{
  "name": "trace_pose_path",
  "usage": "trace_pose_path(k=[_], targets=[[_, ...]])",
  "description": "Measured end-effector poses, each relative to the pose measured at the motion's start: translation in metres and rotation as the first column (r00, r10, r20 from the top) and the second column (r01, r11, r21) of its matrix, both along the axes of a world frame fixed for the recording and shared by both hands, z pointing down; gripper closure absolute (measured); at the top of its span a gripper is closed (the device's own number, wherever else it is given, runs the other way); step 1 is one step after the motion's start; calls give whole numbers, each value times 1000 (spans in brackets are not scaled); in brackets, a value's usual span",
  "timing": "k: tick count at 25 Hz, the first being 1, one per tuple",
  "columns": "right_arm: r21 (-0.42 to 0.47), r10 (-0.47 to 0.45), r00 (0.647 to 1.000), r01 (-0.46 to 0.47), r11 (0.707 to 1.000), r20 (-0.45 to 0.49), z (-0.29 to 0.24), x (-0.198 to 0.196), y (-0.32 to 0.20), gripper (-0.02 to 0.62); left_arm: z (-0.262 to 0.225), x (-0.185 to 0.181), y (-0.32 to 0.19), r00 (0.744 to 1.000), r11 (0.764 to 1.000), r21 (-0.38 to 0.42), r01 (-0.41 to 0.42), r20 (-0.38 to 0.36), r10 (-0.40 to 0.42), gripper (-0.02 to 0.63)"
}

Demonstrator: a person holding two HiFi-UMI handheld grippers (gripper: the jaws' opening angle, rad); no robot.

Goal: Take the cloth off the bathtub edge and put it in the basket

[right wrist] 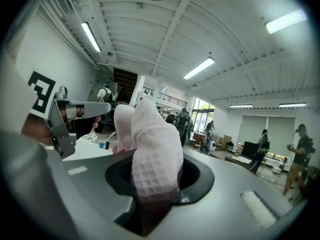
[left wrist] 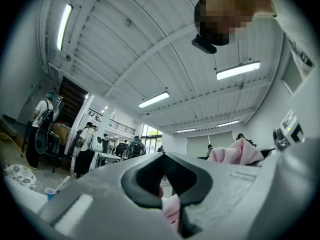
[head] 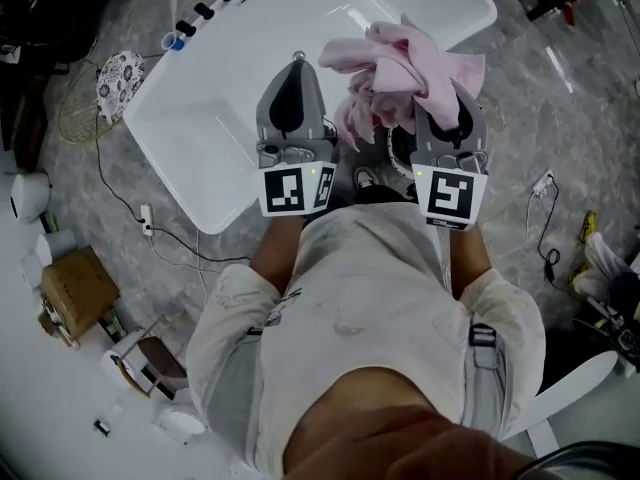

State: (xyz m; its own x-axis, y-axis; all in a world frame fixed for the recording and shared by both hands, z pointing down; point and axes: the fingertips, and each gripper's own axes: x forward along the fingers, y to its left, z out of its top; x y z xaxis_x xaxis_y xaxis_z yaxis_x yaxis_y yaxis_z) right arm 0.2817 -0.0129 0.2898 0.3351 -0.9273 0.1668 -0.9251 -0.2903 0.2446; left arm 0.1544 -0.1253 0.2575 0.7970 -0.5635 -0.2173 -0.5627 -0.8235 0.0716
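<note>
Grey floor [head: 585,133]; white bathtub [head: 200,133] on it

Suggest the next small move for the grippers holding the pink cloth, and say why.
Probably swing both grippers left toward the basket on the floor. The left gripper and right gripper each pinch the pink cloth, which is bunched above the bathtub, already off its edge, so carrying it over seems the remaining step.

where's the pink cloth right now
In the head view the pink cloth is bunched at centre right by the white bathtub rim, pinched in the right gripper and the left gripper.
</note>
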Motion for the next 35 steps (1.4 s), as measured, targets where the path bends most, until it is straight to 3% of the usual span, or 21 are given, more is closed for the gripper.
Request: trace_pose_path(k=[7,15,23,35], targets=[[-27,231,973,-231,972,-13,-1,49,74,471,7,67,40,981,981,-15,-194,-6,194,606],[-39,430,903,-430,902,-13,4,88,146,471,20,130,88,927,926,-38,-375,-2,375,606],[-90,513,857,-508,856,41,43,103,181,471,40,150,118,891,889,-74,-451,24,454,606],[-296,535,831,-478,827,152,162,113,180,470,76,153,119,879,881,-122,-456,91,468,606]])
